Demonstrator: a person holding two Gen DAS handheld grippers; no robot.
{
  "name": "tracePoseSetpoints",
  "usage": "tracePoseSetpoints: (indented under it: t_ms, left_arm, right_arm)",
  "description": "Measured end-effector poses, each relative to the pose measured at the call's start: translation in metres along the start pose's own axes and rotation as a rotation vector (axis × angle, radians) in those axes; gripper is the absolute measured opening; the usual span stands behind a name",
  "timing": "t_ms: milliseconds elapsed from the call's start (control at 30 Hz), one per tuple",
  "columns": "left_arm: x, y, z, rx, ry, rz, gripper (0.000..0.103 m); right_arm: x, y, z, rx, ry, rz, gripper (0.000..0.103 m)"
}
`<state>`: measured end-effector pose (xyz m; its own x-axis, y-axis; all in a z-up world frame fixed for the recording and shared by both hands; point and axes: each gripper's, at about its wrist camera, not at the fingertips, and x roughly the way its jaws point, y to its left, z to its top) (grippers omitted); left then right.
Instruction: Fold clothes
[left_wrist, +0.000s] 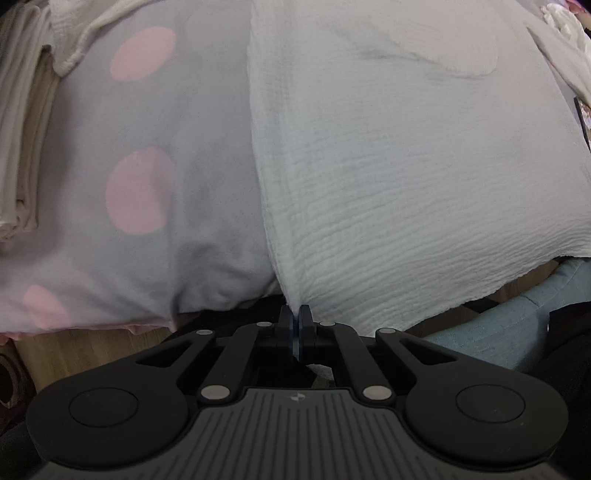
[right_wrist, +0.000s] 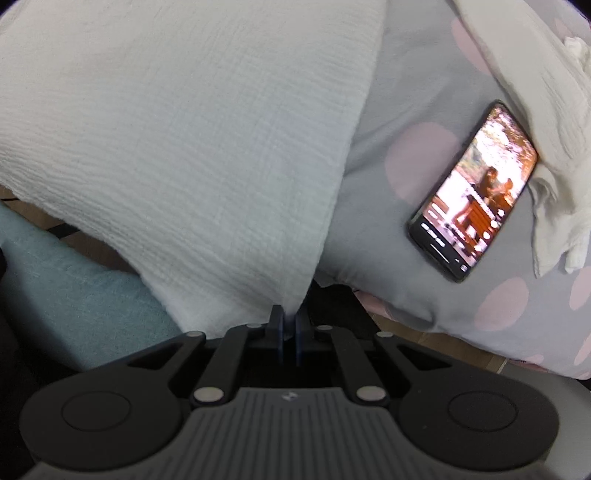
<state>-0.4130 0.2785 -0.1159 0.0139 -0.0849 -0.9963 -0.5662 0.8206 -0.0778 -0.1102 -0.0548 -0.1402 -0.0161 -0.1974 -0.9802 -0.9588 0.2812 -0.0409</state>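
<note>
A white crinkled cloth (left_wrist: 406, 177) lies spread on a grey bedsheet with pink dots (left_wrist: 147, 155). Its near edge hangs off the bed. My left gripper (left_wrist: 294, 314) is shut on the cloth's near left corner. In the right wrist view the same cloth (right_wrist: 184, 129) fills the left half, and my right gripper (right_wrist: 289, 314) is shut on its near right corner. Both corners are pulled taut toward the cameras.
A stack of folded cream clothes (left_wrist: 22, 140) sits at the left of the bed. A phone (right_wrist: 476, 188) with a lit screen lies on the sheet to the right, beside rumpled white garments (right_wrist: 546, 122). A light blue fabric (right_wrist: 74, 288) shows below the bed edge, over wooden floor (left_wrist: 88, 350).
</note>
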Motion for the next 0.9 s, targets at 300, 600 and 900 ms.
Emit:
tracePoseSetpoints:
  t_ms: [300, 600, 900]
  left_arm:
    - [-0.013, 0.009, 0.009, -0.037, -0.012, -0.027, 0.018]
    - [-0.038, 0.031, 0.045, -0.155, -0.195, 0.007, 0.018]
    - [-0.053, 0.071, 0.112, -0.358, -0.356, 0.080, 0.019]
  right_arm:
    - [-0.021, 0.015, 0.003, -0.022, -0.153, -0.048, 0.044]
    - [-0.036, 0.057, 0.029, -0.029, -0.404, -0.143, 0.047]
    - [-0.023, 0.061, 0.077, -0.069, -0.458, -0.123, 0.054]
